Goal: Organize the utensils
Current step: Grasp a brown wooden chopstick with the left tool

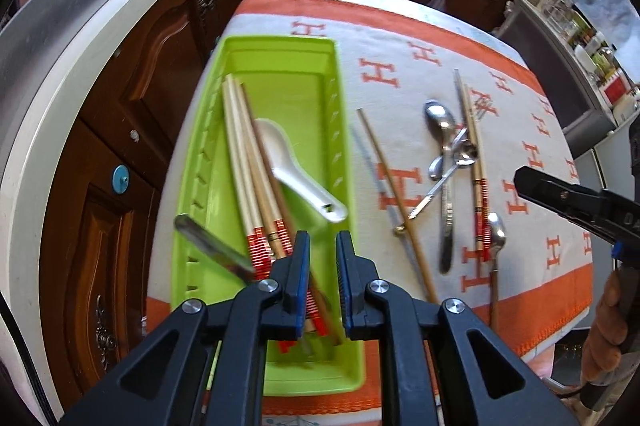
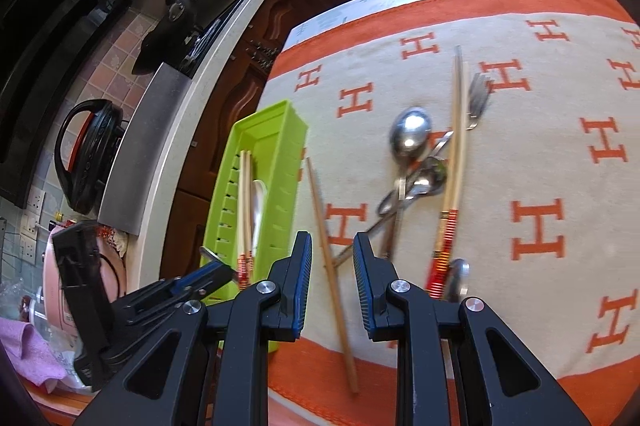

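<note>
The left gripper, empty with jaws slightly apart, hung over the green tray holding chopsticks and a white spoon. At three o'clock, the right gripper, narrowly open and empty, straddled a loose wooden chopstick, seemingly next to grasp. The tangled spoons' handles were hard to separate.

Green tray holds chopsticks and white spoon.
</note>
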The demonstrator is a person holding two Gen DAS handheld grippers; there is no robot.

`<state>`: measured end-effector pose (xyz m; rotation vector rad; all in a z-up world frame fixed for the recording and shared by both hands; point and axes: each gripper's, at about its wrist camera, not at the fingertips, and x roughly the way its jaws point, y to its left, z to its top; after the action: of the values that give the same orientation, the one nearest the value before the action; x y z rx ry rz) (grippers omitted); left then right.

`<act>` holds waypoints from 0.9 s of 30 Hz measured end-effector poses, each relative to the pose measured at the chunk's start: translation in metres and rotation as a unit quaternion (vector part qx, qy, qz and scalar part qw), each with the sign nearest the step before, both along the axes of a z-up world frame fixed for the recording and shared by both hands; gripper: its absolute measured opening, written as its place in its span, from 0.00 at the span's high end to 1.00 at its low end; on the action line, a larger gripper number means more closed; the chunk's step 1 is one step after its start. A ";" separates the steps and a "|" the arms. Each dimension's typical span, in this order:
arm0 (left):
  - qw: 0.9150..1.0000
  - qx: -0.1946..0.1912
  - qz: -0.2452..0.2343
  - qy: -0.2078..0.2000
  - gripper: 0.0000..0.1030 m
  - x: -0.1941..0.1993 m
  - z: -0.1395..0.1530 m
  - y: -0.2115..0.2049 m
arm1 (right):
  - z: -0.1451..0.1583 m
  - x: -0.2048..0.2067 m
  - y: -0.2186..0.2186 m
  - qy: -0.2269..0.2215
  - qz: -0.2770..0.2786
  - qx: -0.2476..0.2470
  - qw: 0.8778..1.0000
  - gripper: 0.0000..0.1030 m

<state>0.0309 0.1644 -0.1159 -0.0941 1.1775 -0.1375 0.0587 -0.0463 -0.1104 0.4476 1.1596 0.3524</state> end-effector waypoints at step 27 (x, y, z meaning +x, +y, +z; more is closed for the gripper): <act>0.996 -0.055 0.011 0.063 0.71 0.064 -0.037 -0.063 | -0.023 -0.019 -0.091 0.001 -0.055 -0.030 0.998 0.79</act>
<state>0.0953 0.1013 -0.1532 -0.2156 1.2931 -0.1802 0.0401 -0.1378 -0.1331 0.4573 1.1397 0.2210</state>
